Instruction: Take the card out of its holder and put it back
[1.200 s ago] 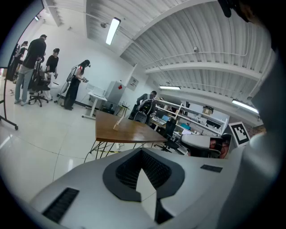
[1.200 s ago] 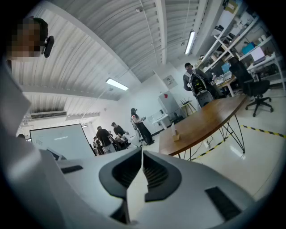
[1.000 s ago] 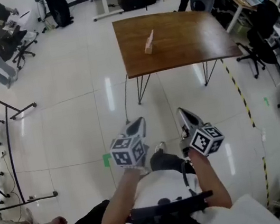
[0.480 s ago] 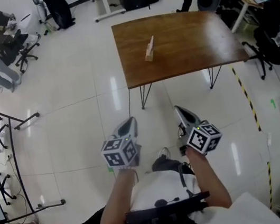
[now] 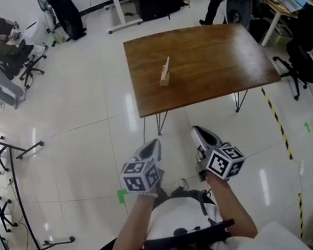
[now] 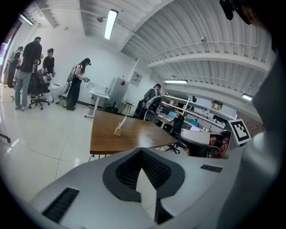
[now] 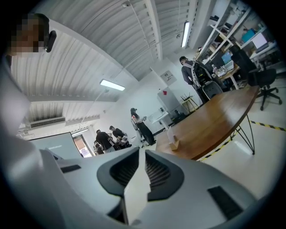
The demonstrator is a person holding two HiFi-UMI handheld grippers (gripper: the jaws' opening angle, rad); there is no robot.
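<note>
Approach stage, before any contact. The person stands on the floor at the near side of the table (image 5: 216, 57), well apart from it; the card (image 5: 165, 66) stands in its holder (image 5: 164, 81), a small pale block left of the tabletop's centre; nothing else shows on the wood. The card is seated in the holder and rises above it with a slight tilt, so the removal step is judged not yet begun. The left gripper (image 5: 151, 147) is clenched tip to tip with nothing between its jaws; the right gripper (image 5: 200, 133) has its jaws opening, a narrow gap showing and nothing in it; both are held close to the body, pointing toward the table. The next move probably calls for closing the distance, steadying the holder with one gripper and pinching the card's free upper edge with the other.
</note>
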